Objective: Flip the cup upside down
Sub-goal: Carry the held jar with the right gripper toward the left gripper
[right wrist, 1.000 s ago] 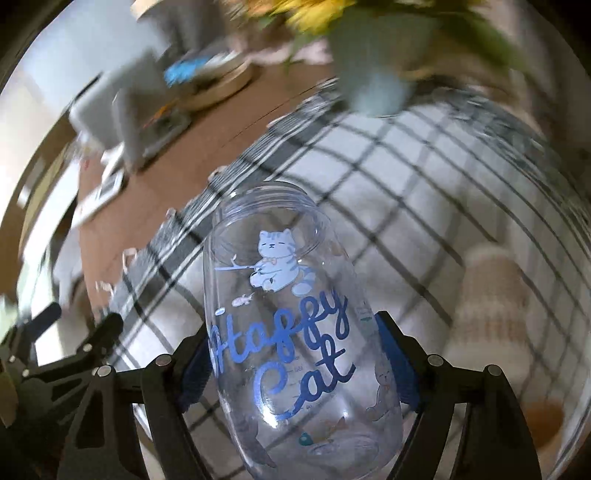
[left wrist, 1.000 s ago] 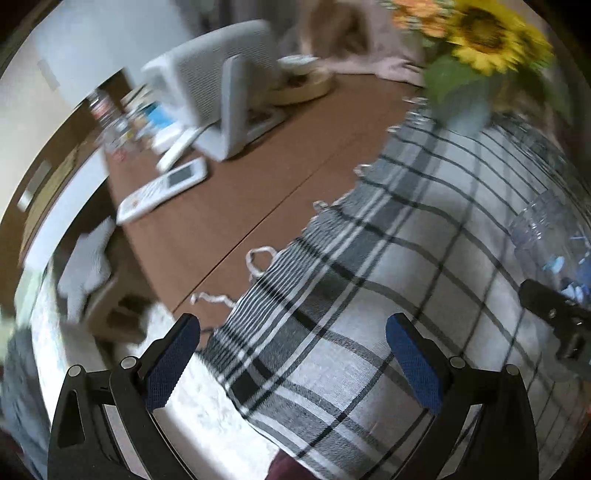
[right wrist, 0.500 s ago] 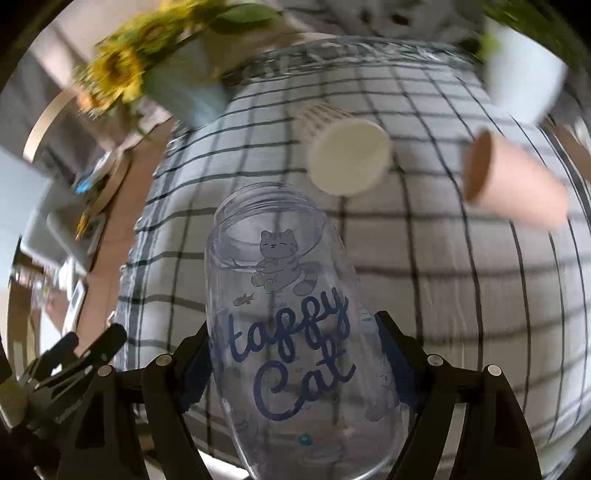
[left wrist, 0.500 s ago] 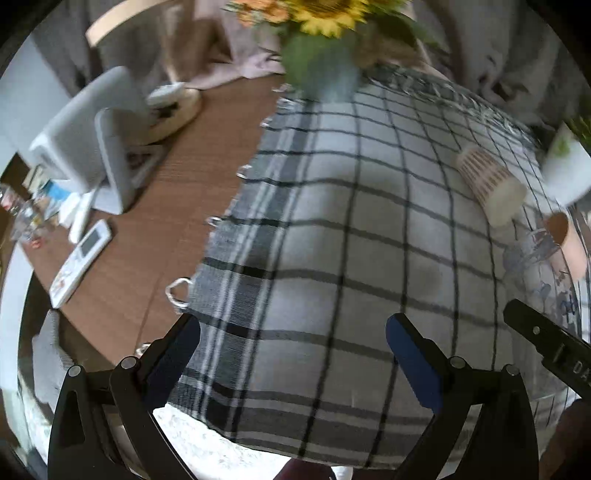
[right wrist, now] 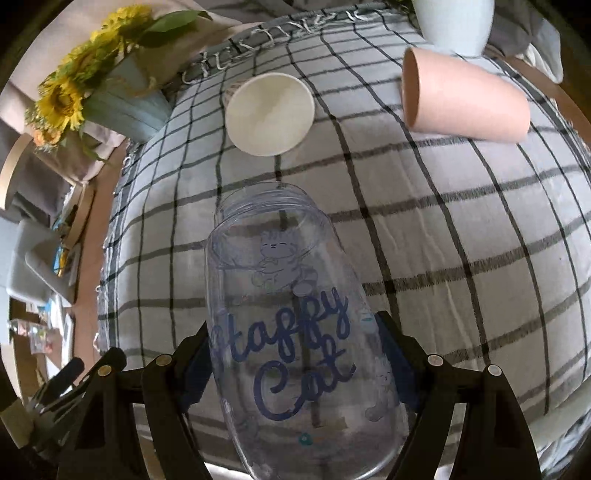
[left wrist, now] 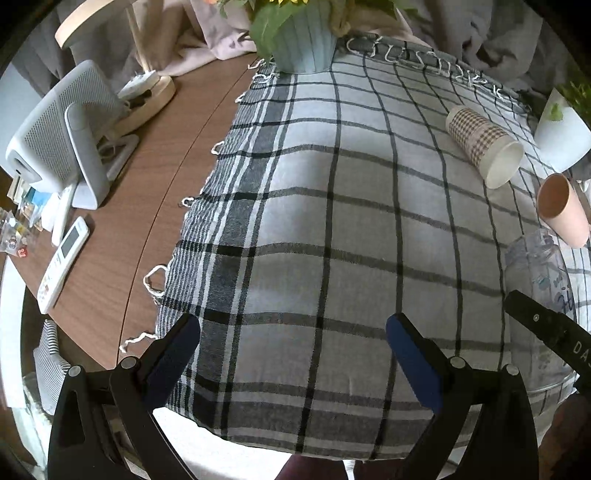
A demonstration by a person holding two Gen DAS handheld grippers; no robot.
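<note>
Clear cup [right wrist: 291, 332] between right fingers [right wrist: 393, 354]

In the right wrist view, the clear cup [right wrist: 295, 332] runs off the bottom edge, base unseen, and covers both blue pads [right wrist: 391, 354]. At upper right, the white pot [right wrist: 456, 22] is cropped. At left, shelf clutter [right wrist: 40, 321] is blurred.

Soft, perhaps window daylight, sharp centre — fisheye-bent, dark-vignetted edges
</note>
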